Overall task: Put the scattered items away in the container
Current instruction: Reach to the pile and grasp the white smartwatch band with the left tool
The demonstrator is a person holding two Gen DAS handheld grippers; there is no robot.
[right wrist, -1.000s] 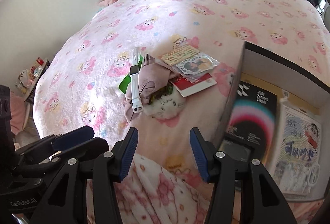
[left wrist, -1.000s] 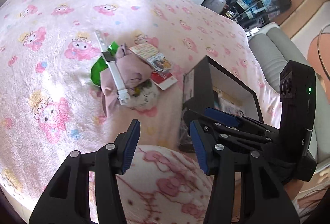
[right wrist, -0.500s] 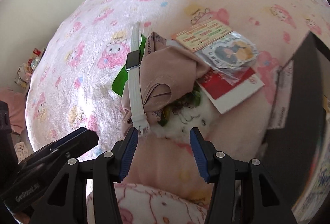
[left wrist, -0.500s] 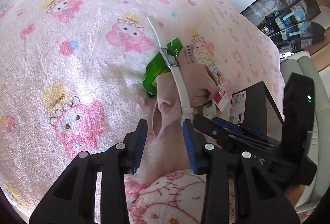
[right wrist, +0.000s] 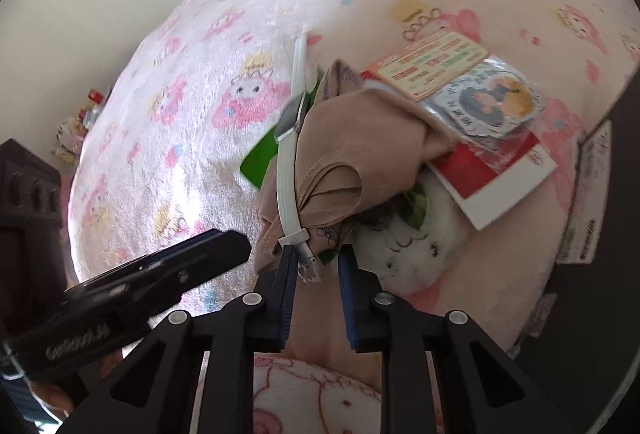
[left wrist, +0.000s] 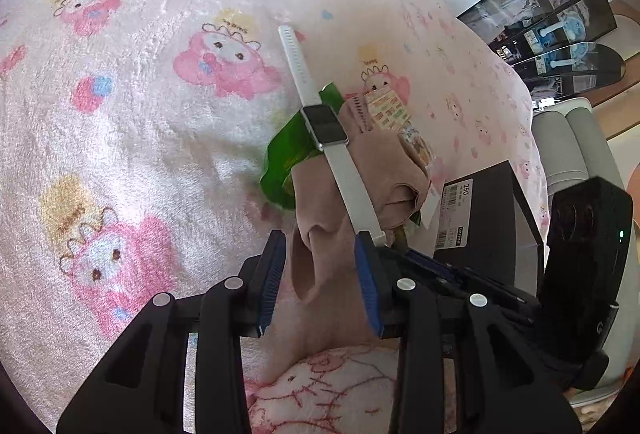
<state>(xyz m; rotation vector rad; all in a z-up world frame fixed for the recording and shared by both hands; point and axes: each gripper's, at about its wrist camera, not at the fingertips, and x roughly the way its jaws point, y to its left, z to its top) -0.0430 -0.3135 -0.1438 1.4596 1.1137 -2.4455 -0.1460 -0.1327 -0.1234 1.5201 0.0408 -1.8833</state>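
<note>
A pile lies on the pink blanket. A white-strapped smartwatch (left wrist: 329,138) (right wrist: 289,154) lies across a beige cloth (left wrist: 360,186) (right wrist: 352,150), with a green packet (left wrist: 288,158) (right wrist: 262,154) under them. Beside them are a colourful card (right wrist: 434,64), a round sticker pack (right wrist: 494,102) and a red-and-white card (right wrist: 500,174). My left gripper (left wrist: 320,266) is open, with the near end of the cloth between its fingers. My right gripper (right wrist: 316,266) is open but narrowed, with the watch buckle end between its fingers. The black box (left wrist: 496,210) stands at the right.
A white plush item (right wrist: 412,250) and a leaf-patterned piece lie under the cloth. The box's dark wall (right wrist: 624,138) fills the right edge of the right wrist view. A grey sofa (left wrist: 572,146) and dark cabinets stand beyond the bed.
Both grippers have moved forward to the pile. The right gripper's jaws have narrowed around the watch buckle. The left gripper has come round the cloth's near end.
</note>
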